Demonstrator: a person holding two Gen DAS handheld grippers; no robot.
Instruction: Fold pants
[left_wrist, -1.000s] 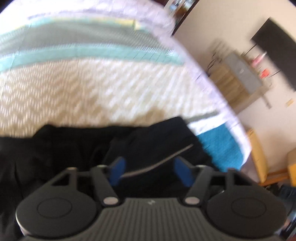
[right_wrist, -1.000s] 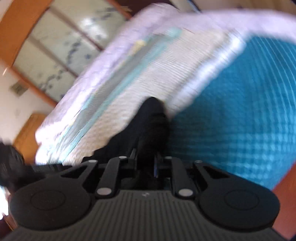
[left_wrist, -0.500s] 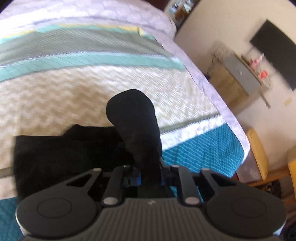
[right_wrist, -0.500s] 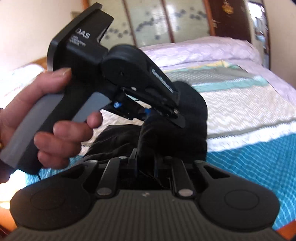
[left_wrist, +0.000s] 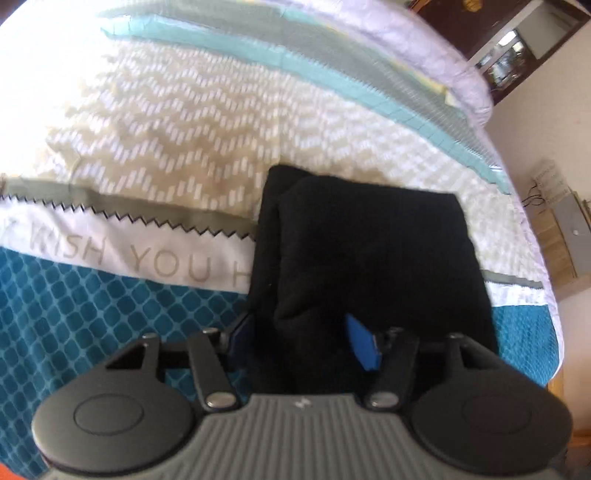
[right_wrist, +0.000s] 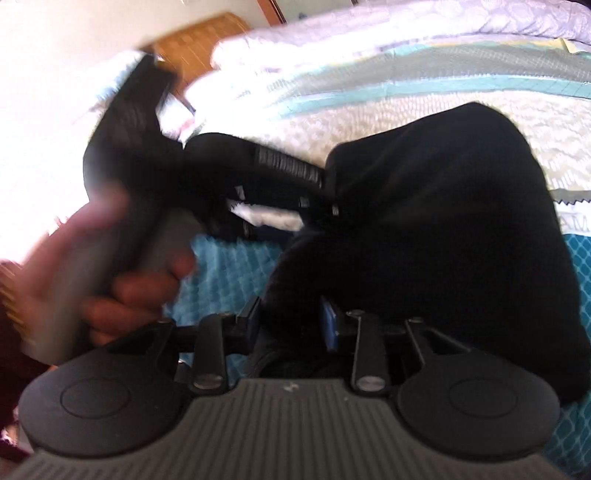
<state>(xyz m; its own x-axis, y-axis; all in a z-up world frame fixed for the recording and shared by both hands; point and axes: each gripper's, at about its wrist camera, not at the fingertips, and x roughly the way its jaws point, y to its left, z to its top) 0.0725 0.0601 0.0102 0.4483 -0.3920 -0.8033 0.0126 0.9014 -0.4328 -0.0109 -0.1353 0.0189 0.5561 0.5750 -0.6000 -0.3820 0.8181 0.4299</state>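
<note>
- Pants (left_wrist: 369, 258), black, lie folded in a thick bundle on the patterned bedspread (left_wrist: 166, 147), across its teal and white bands.
- Left gripper (left_wrist: 303, 339): jaws spread, blue pads either side of the bundle's near edge, not pinching.
- Right gripper (right_wrist: 291, 325): jaws parted around a fold of black cloth; grip unclear, frame blurred.
- Left hand (right_wrist: 110, 273) grasps its handle beside the bundle.

**Two wrist cameras over one bed**

The left wrist camera looks forward and down past its claw (left_wrist: 303, 332) at close range, facing the folded black fabric pants (left_wrist: 369, 251) on the patterned teal-and-white quilted bed (left_wrist: 166, 122). The right wrist camera sits just as near, facing leftward across the same pants (right_wrist: 436, 206) and bed (right_wrist: 369, 92), and takes in the left claw's black body (right_wrist: 147, 147).
</note>
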